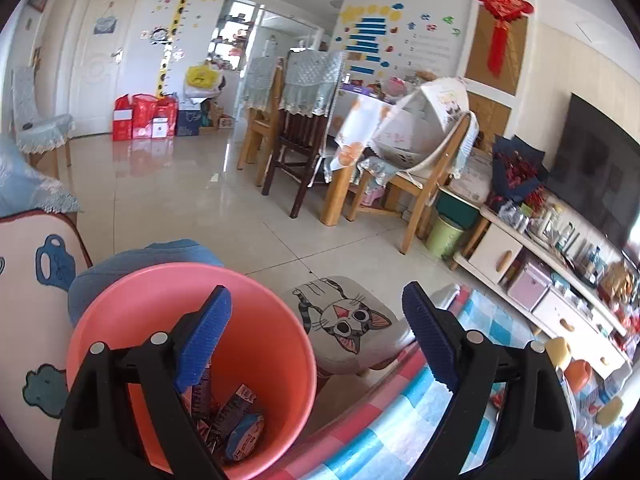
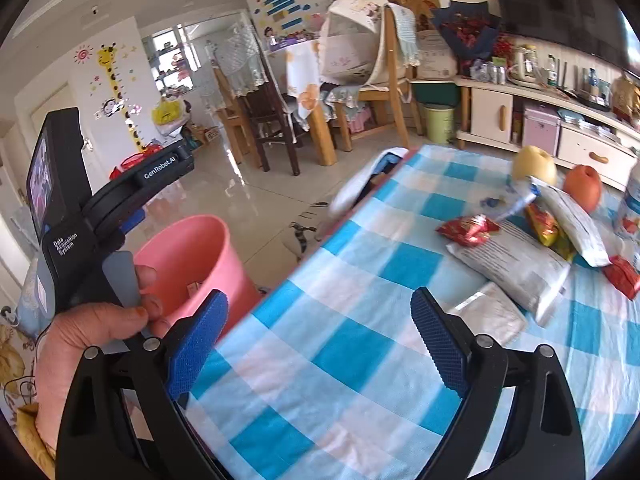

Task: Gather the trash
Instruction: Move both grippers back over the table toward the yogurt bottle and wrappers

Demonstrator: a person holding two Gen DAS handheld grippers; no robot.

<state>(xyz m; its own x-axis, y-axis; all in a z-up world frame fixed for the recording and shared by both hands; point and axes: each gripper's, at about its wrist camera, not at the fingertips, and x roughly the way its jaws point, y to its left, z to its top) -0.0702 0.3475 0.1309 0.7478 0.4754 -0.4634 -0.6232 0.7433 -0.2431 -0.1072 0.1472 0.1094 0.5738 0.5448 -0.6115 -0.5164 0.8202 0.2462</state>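
Observation:
A pink bucket (image 1: 256, 320) stands on the floor beside the table and holds several snack wrappers (image 1: 232, 416). My left gripper (image 1: 316, 324) hangs open above its rim with nothing between the fingers. In the right wrist view the pink bucket (image 2: 188, 256) shows at left, next to a hand holding the left gripper's handle (image 2: 80, 216). My right gripper (image 2: 320, 328) stands open and empty over the blue checked tablecloth (image 2: 360, 352). Further right on the cloth lie a red wrapper (image 2: 468, 230), grey packets (image 2: 512, 264) and more wrappers (image 2: 544, 228).
A cat-print stool (image 1: 344, 320) stands right of the bucket. A pear (image 2: 534, 166) and an orange fruit (image 2: 582, 186) sit on the table's far side. Dining chairs (image 1: 296, 128), a green bin (image 1: 444, 236) and a low TV cabinet (image 1: 560, 280) lie beyond.

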